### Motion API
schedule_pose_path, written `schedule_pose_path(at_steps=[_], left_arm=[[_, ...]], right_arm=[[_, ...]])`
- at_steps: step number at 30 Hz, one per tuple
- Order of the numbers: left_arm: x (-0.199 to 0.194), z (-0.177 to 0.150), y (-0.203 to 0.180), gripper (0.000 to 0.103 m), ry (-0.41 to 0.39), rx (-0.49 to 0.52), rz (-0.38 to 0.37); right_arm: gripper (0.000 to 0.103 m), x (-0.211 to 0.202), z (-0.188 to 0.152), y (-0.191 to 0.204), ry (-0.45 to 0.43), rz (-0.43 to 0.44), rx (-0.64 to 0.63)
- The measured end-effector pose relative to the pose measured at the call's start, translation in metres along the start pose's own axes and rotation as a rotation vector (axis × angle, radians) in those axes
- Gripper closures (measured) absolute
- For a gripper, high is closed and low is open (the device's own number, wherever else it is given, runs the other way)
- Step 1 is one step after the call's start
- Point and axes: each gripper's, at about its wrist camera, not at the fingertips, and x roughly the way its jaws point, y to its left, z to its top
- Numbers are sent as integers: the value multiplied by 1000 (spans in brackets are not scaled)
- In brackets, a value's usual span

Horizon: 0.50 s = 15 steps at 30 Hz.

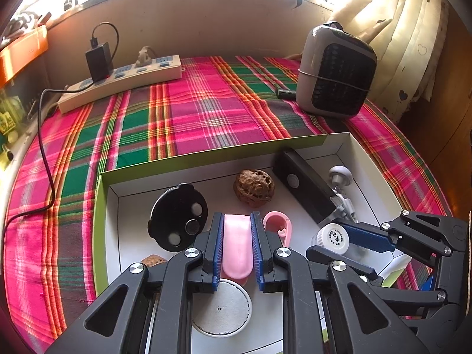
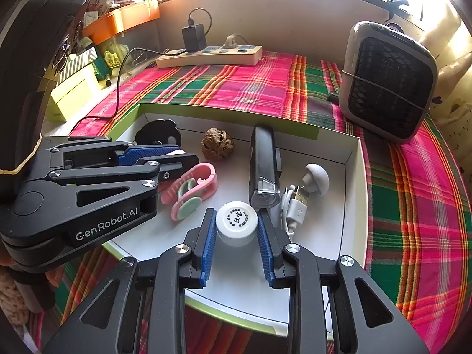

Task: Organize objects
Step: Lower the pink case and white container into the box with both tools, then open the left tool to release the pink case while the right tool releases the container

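A shallow box (image 1: 206,155) (image 2: 224,112), green outside and white inside, lies on the plaid cloth. My left gripper (image 1: 237,216) (image 2: 185,155) is shut on a pink clip (image 1: 237,244) (image 2: 191,188) low inside the box. My right gripper (image 2: 236,212) (image 1: 327,236) is shut on a small white capped bottle (image 2: 236,224) (image 1: 333,237), just right of the left one. Also in the box are a black round disc (image 1: 177,216), a brown wrinkled nut (image 1: 253,187) (image 2: 218,146), a black bar-shaped device (image 1: 303,183) (image 2: 262,165), a white mushroom-shaped knob (image 2: 317,177) and a white USB cable (image 2: 295,209).
A white power strip (image 1: 124,79) with a black charger and trailing cable lies at the back left. A grey fan-like appliance (image 1: 336,70) (image 2: 386,82) stands at the back right. A white round pad (image 1: 221,306) sits under my left gripper. Boxes and clutter line the left edge (image 2: 76,88).
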Motion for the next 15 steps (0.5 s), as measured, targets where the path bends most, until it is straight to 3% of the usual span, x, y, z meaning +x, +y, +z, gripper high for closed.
schedule_pose_path(at_steps=[15], left_arm=[[1, -2, 1, 76, 10, -4, 6]], right_arm=[[74, 0, -2, 0, 2, -9, 6]])
